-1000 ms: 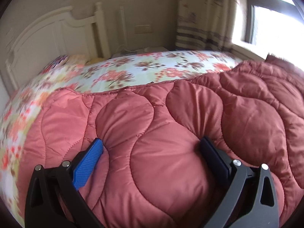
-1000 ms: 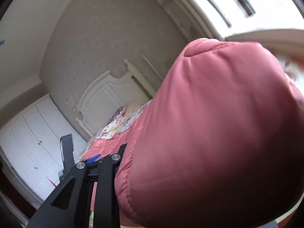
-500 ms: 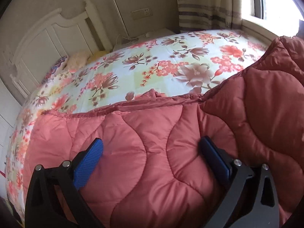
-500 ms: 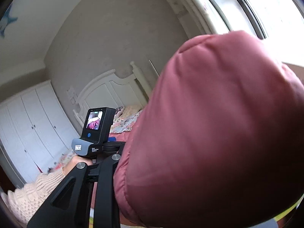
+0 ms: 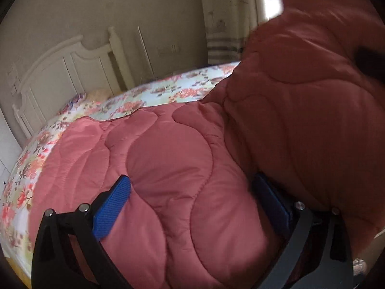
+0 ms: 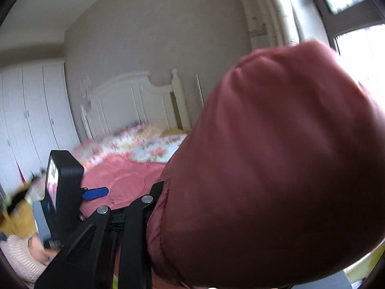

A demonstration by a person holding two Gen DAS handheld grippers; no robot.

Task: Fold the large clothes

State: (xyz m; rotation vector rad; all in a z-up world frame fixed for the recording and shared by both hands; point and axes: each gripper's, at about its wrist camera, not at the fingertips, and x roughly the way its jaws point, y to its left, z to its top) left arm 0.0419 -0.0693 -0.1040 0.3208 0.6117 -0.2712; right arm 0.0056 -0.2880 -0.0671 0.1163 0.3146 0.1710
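Observation:
A thick pink-red quilted comforter (image 5: 173,168) lies over the bed. Its right part (image 5: 312,96) is lifted high and hangs in shadow. My left gripper (image 5: 192,202) stands open low over the comforter. A puffy bulge of it swells between the blue pads (image 5: 110,204), whose inner faces stay bare. In the right wrist view a big wad of the comforter (image 6: 276,168) fills the frame. My right gripper (image 6: 163,190) is shut on that wad, its fingertips hidden in the fabric. The left gripper (image 6: 95,192) shows at the left, held by a hand in a knitted sleeve (image 6: 19,255).
The bed carries a floral sheet (image 5: 168,89) and a pillow (image 5: 98,94) before a white headboard (image 5: 72,67). A patterned curtain (image 5: 223,24) and a bright window (image 6: 356,48) are on the right. White wardrobe doors (image 6: 28,120) line the left wall.
The right gripper has rolled and risen with its wad of comforter. In the left wrist view the lifted part now towers at the right, and less floral sheet shows than half a second ago.

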